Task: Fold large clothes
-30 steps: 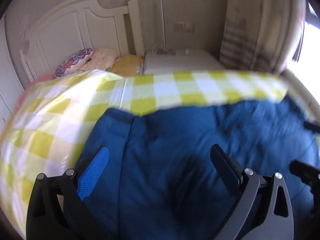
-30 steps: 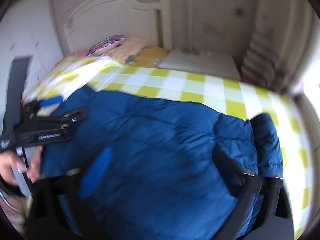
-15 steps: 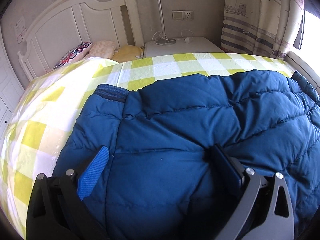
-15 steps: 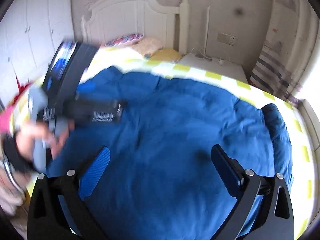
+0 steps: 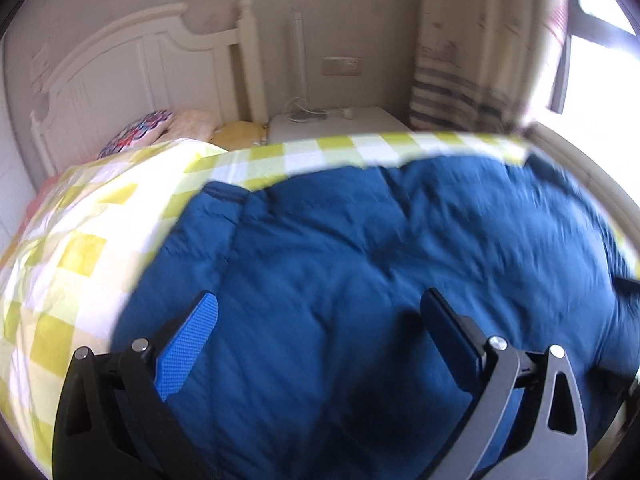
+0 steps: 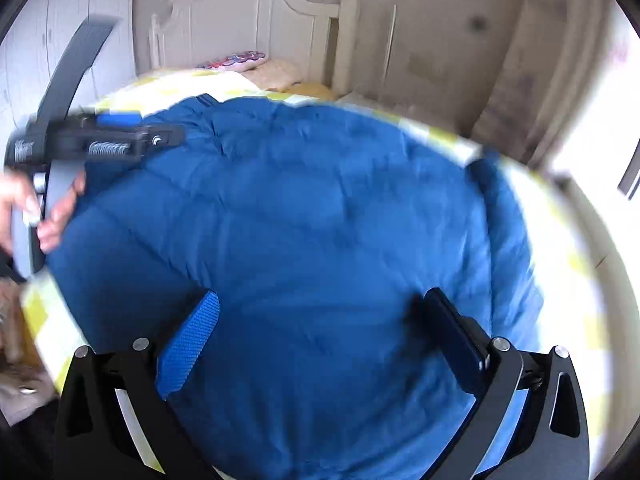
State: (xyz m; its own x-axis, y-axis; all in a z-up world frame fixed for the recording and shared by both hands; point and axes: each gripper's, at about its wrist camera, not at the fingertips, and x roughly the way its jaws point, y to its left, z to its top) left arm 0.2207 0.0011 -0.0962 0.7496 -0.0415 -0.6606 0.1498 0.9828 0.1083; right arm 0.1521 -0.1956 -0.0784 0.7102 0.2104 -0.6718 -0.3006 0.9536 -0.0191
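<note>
A large blue puffer jacket lies spread flat on a bed with a yellow-and-white checked sheet. It also fills the right wrist view. My left gripper is open and empty, hovering over the jacket's near left part. It also shows from the side in the right wrist view, held by a hand above the jacket's left edge. My right gripper is open and empty over the jacket's near right part. A ribbed cuff or hem shows at the jacket's far left corner.
A white headboard stands at the far end with pillows below it. A white bedside table with a lamp stands beside it. A striped curtain and a bright window are at the right.
Both views are blurred by motion. The left gripper has pulled back and tilted up a little. The right gripper has swung right, so the left gripper sits further left in its view. Both stay open.
</note>
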